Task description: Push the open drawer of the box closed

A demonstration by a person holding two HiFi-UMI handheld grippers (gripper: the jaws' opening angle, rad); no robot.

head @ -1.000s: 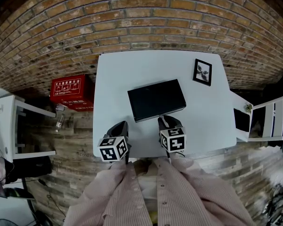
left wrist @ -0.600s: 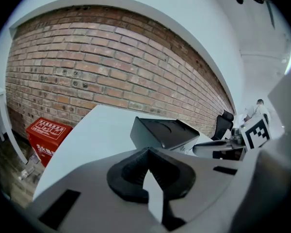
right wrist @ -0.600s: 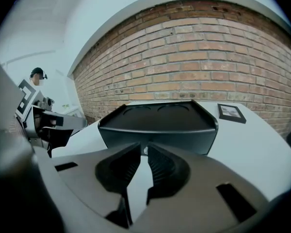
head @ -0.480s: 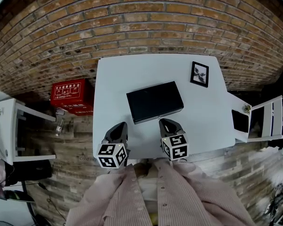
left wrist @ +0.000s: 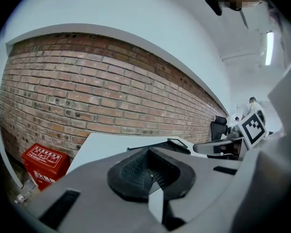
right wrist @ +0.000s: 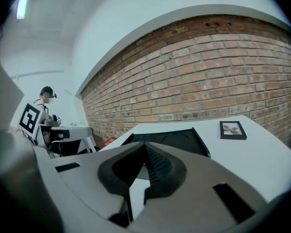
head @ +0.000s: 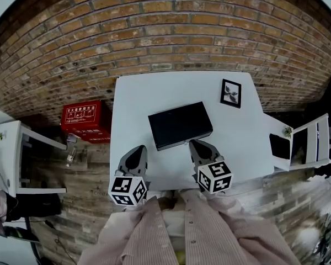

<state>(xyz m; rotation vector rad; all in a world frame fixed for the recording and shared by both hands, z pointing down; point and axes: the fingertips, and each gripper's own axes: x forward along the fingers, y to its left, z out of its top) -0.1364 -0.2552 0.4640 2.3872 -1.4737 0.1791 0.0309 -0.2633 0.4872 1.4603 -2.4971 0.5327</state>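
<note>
Box status: flat black rigid box [head: 180,125] on white table [head: 240,139], just ahead of right gripper [head: 197,146], ahead-right of left gripper [head: 135,153]. Both clenched, empty. Probably light and slides easily. Push drawer front squarely with closed tips, no grasp.

Even, diffuse indoor light from a ceiling strip lamp [left wrist: 270,47]; shadows faint. Fisheye distortion bows the brick wall [head: 154,32]; gripper-view corners vignette to black; nearest foreground slightly soft.

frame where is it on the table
Head view: the frame sits near the far right corner of the table, right of the black box.
</note>
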